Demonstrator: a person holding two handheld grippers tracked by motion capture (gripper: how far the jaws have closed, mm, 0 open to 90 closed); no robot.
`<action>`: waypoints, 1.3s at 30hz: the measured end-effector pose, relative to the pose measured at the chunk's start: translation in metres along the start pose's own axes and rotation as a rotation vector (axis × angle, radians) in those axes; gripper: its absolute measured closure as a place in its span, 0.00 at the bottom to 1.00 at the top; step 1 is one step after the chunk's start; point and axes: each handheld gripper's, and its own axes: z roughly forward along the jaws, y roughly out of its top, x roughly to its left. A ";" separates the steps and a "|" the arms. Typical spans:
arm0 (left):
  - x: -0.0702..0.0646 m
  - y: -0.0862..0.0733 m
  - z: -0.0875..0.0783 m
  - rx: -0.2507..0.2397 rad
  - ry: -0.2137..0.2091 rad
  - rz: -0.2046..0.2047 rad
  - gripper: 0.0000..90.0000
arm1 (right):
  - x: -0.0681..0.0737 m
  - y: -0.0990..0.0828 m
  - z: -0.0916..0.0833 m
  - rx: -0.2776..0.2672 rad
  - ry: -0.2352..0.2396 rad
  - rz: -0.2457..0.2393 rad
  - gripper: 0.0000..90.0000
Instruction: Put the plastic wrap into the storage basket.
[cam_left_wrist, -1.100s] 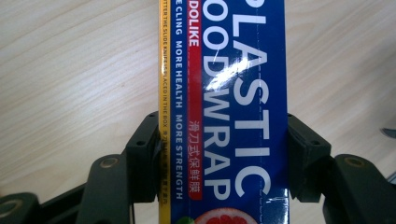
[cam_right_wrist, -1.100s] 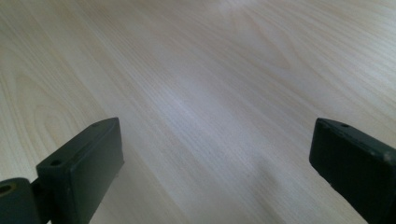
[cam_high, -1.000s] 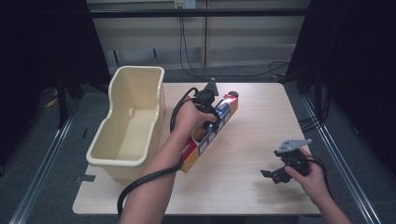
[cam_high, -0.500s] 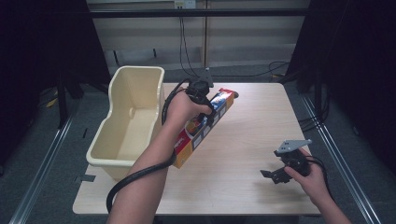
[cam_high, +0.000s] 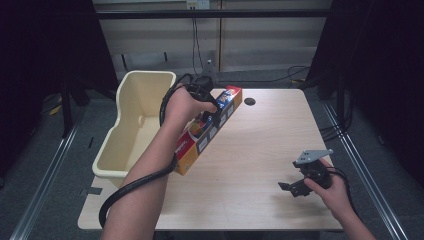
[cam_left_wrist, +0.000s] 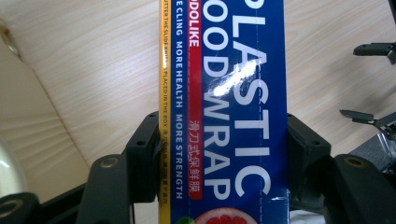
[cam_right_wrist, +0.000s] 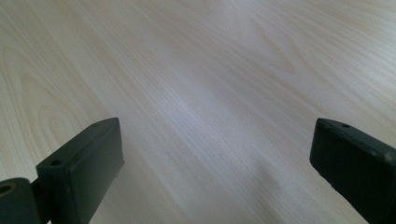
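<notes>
A long blue, red and orange plastic wrap box (cam_high: 207, 131) is held lifted above the table, slanting from the cream bin's near corner toward the far middle. My left gripper (cam_high: 210, 118) is shut on it; in the left gripper view the box (cam_left_wrist: 224, 107) runs up between both black jaws, which press its two long sides. My right gripper (cam_high: 289, 188) rests low at the table's near right, open, and its own view has bare wood between wide-apart jaws (cam_right_wrist: 212, 163).
A tall cream plastic bin (cam_high: 131, 125) stands at the table's left edge, beside the box. A round cable hole (cam_high: 249, 101) lies in the far part of the light wood tabletop (cam_high: 260, 145). Cables trail from both grippers.
My left gripper has carried the box leftward and a little farther back, toward the bin, with the box's near end now at the bin's corner. The right gripper has stayed put.
</notes>
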 end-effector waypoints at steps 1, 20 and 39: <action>0.000 0.000 0.000 0.000 0.000 0.000 0.45 | 0.000 0.000 0.000 0.000 0.000 0.000 0.03; 0.016 -0.012 -0.032 -0.002 0.016 -0.059 0.45 | -0.001 0.000 0.000 -0.005 -0.005 -0.011 0.03; 0.035 -0.026 -0.057 -0.019 0.027 -0.132 0.45 | 0.000 0.001 0.000 0.000 -0.002 -0.010 0.03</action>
